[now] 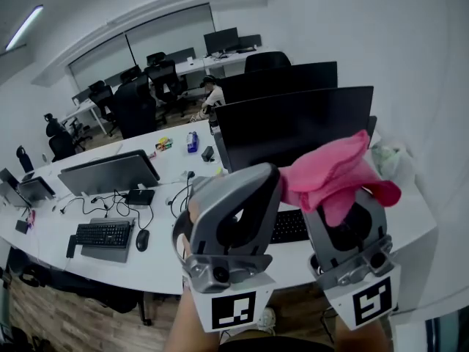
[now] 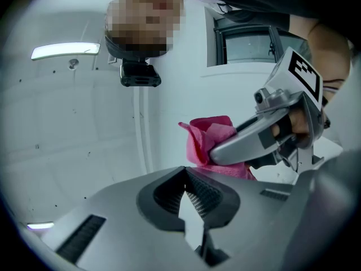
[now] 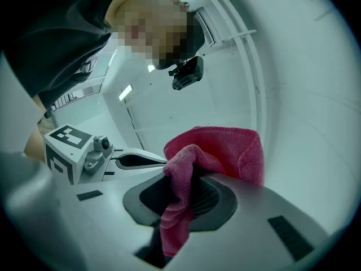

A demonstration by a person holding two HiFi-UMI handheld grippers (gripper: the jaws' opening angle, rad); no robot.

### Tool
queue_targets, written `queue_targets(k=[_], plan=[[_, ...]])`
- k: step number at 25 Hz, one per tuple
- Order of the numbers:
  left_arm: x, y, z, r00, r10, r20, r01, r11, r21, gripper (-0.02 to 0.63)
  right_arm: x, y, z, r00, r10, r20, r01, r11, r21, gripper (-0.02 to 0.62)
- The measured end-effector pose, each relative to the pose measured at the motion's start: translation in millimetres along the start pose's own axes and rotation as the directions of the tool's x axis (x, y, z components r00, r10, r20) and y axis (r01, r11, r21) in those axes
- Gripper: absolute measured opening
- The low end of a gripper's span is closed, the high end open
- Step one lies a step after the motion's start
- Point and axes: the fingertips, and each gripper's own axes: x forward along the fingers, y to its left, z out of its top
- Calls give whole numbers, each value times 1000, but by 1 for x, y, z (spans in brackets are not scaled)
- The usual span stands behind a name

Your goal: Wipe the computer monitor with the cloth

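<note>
Head view: both grippers are raised close to the camera, above the desk's (image 1: 161, 259) near edge. Left gripper (image 1: 265, 178) has its jaws together on nothing. Right gripper (image 1: 343, 202) is clamped on the pink cloth (image 1: 333, 169), bunched above the jaws. Behind are the keyboard (image 1: 290, 226) and dark monitor (image 1: 293, 127), not touched by the cloth. Only the right gripper view shows the cloth hanging down between the jaws.

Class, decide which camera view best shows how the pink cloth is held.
The right gripper view: the cloth hangs clamped between the jaws of the right gripper. The head view shows it bunched above that gripper. The left gripper view shows only part of it, behind that gripper.
</note>
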Motion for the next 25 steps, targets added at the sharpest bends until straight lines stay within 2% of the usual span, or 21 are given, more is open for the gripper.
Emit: queue_targets(k=[6, 11, 17, 25], plan=[[15, 10, -58, 1000, -10, 7, 10, 1000, -10, 6, 38, -1, -46, 1000, -7, -19, 7, 1000, -6, 64], [18, 11, -92, 1000, -19, 6, 19, 1000, -24, 6, 56, 1, -74, 999, -12, -42, 12, 1000, -14, 64], [23, 8, -118, 999, -34, -1, 34, 998, -49, 6, 70, 0, -96, 998, -15, -67, 15, 1000, -11, 64], [30, 13, -136, 999, -20, -26, 18, 998, -53, 6, 82, -4, -111, 997, 0, -79, 0, 1000, -1, 64]])
